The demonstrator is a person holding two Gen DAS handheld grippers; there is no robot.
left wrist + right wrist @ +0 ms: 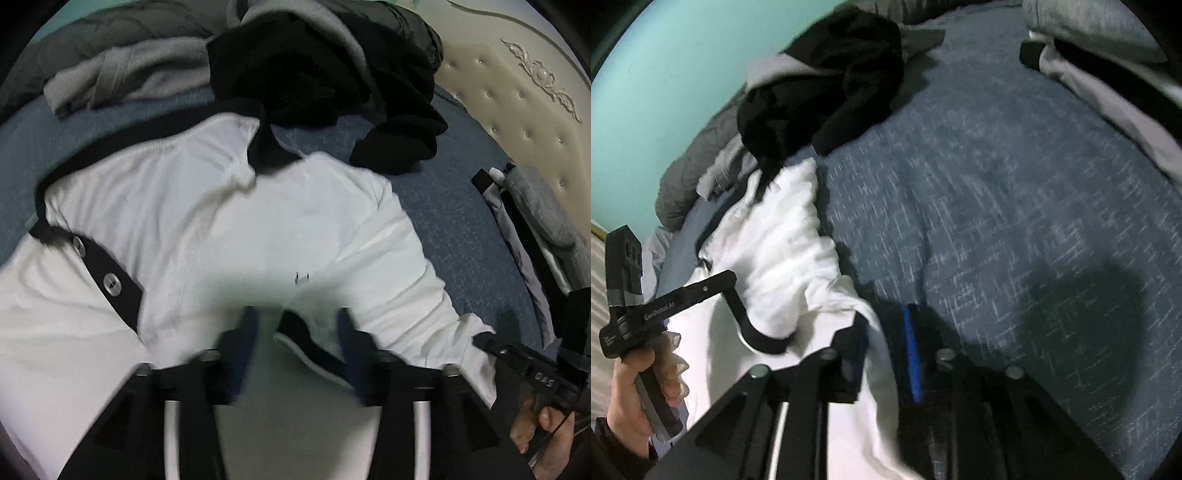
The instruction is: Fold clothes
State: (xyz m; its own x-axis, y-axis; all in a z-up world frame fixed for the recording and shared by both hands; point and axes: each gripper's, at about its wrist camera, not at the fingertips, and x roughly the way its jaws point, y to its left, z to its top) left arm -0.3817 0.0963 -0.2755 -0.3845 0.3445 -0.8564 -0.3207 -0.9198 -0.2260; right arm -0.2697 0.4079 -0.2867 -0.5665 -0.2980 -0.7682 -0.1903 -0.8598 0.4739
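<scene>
White shirt (229, 221) spread flat on blue bedspread (461, 221), left gripper (295, 332) jaws apart over black-trimmed cuff (314, 350), right gripper (886, 354) jaws narrow, straddling shirt's edge, grip unclear

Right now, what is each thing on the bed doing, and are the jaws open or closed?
White shirt: spread on the bed, sleeve folded across, placket unbuttoned.
Black clothes: crumpled in a heap.
Grey garment: bunched up beside the black heap.
Left gripper: jaws open around the black cuff.
Right gripper: jaws apart, white cloth between them; grip unclear.
</scene>
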